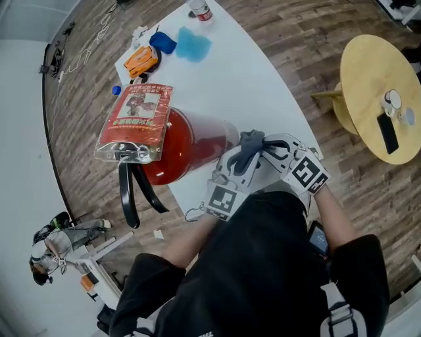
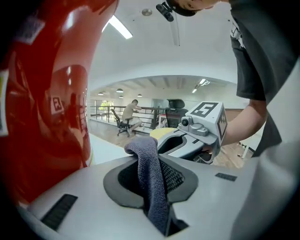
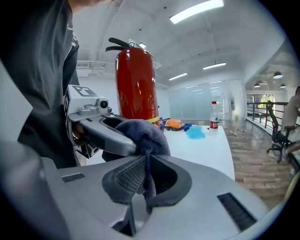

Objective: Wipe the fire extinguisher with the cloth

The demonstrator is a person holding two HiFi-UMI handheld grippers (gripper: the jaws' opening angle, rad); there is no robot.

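Notably, a clear pouch (image 1: 130,149) on the extinguisher (image 1: 189,141) holds a card (image 1: 141,105).

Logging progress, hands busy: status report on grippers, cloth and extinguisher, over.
Left gripper, right gripper: both shut on gray cloth. Fire extinguisher upright on white table, close beside. Nothing in between.

An open-plan office, shown by a wood-plank floor (image 1: 309,39), long white table (image 1: 250,85), round yellow table (image 1: 368,79), swivel chair (image 3: 276,135), glass partitions (image 3: 197,105) and ceiling strip lights (image 3: 197,10).

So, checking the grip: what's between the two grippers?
The cloth, bunched between the left gripper and right gripper, both shut on it; the head view shows it.
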